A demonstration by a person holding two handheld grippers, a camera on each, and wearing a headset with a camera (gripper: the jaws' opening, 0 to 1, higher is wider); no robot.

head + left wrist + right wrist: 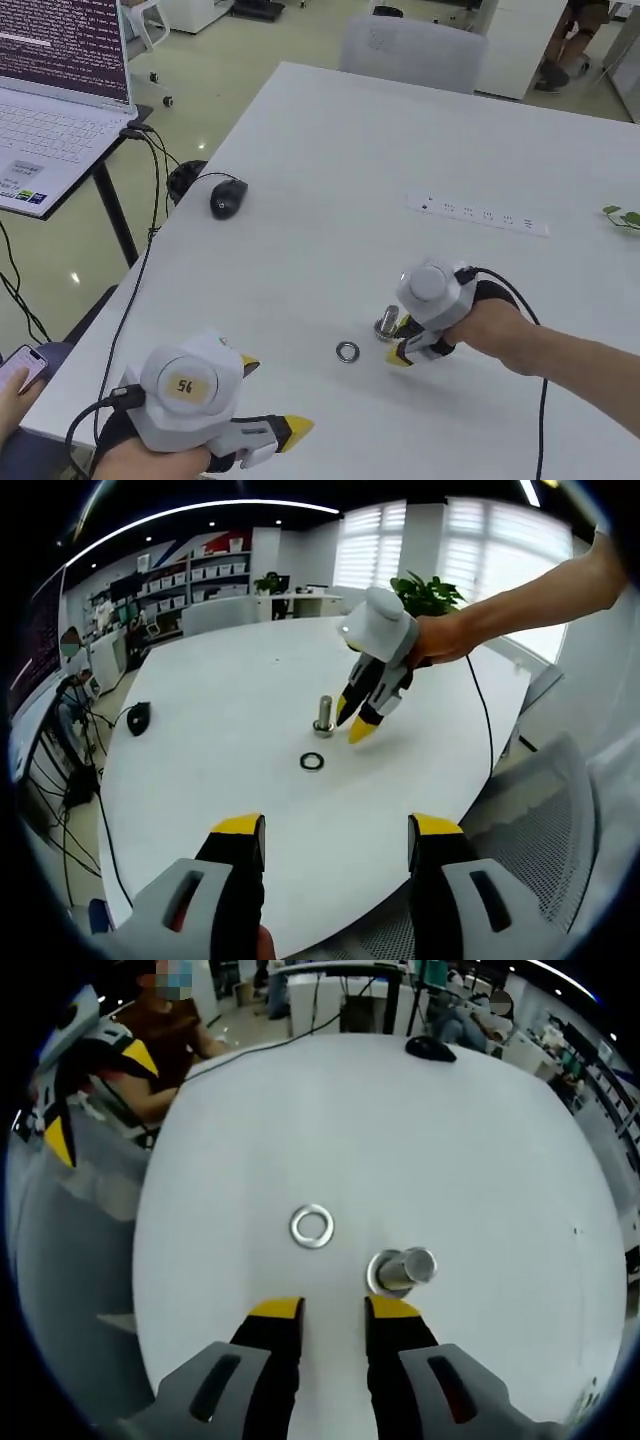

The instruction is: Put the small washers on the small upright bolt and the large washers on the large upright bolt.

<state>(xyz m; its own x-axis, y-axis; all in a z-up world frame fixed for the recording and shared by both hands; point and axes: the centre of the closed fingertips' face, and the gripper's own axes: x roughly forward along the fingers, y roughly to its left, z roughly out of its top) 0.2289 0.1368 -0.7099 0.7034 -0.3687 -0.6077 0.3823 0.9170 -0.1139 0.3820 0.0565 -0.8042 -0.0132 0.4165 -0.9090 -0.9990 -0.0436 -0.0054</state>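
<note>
A single upright bolt [387,323] stands head-down on the white table [330,180]. One loose metal washer [347,351] lies flat just to its left. My right gripper [400,342] hovers right beside the bolt, open, with nothing between its jaws. In the right gripper view the bolt [405,1268] stands just ahead of the right jaw, the washer [312,1226] lies farther ahead, and my right gripper [333,1312] holds nothing. My left gripper [276,396] is open near the table's front edge. In the left gripper view, my left gripper [337,842] faces the washer [312,762], the bolt [323,715] and the right gripper [352,722].
A black mouse [228,198] with its cable lies at the table's left. A white power strip [478,215] lies at the far right. An open laptop [50,100] sits on a stand to the left, and a grey chair [410,50] stands behind the table.
</note>
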